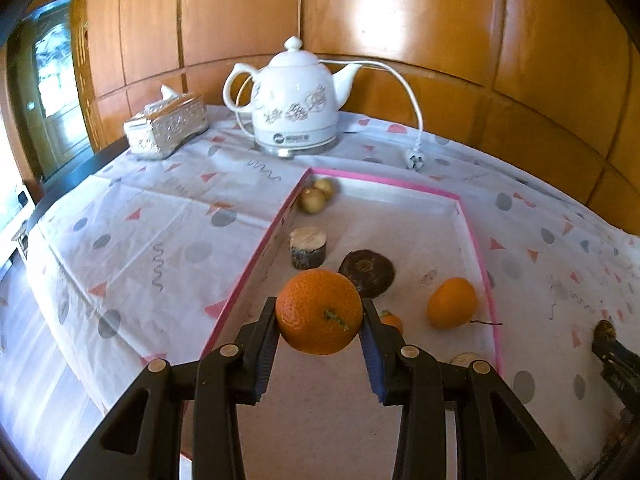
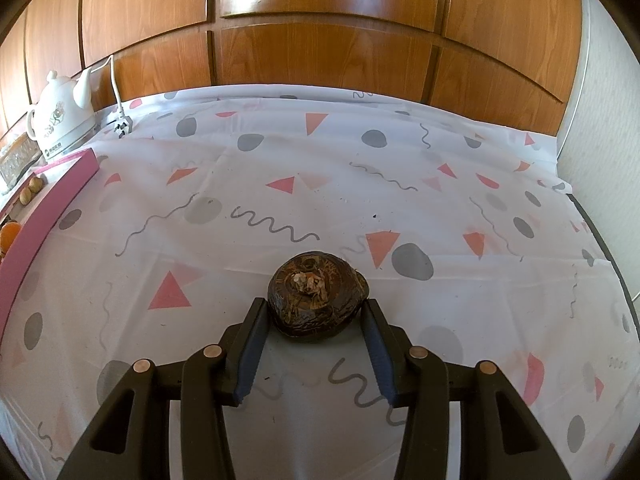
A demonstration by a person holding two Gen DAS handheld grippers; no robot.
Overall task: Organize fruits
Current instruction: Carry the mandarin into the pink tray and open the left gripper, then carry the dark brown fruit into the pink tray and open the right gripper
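My left gripper (image 1: 320, 312) is shut on a large orange (image 1: 319, 311) and holds it above the pink-rimmed tray (image 1: 256, 248). In the tray lie a second orange (image 1: 452, 303), a small orange piece (image 1: 392, 321), a dark brown round fruit (image 1: 367, 272), a cut log-like piece (image 1: 307, 247) and two small yellowish fruits (image 1: 318, 195). My right gripper (image 2: 316, 308) sits on the tablecloth with its jaws around a dark brown round fruit (image 2: 316, 298); its fingers (image 2: 254, 340) stand close to the fruit's sides with thin gaps.
A white teapot kettle (image 1: 296, 104) with cord and plug (image 1: 414, 158) stands at the back, with a silver tissue box (image 1: 166, 128) to its left. Wooden wall panels close the back. The tray's pink rim (image 2: 52, 204) lies at the left in the right wrist view.
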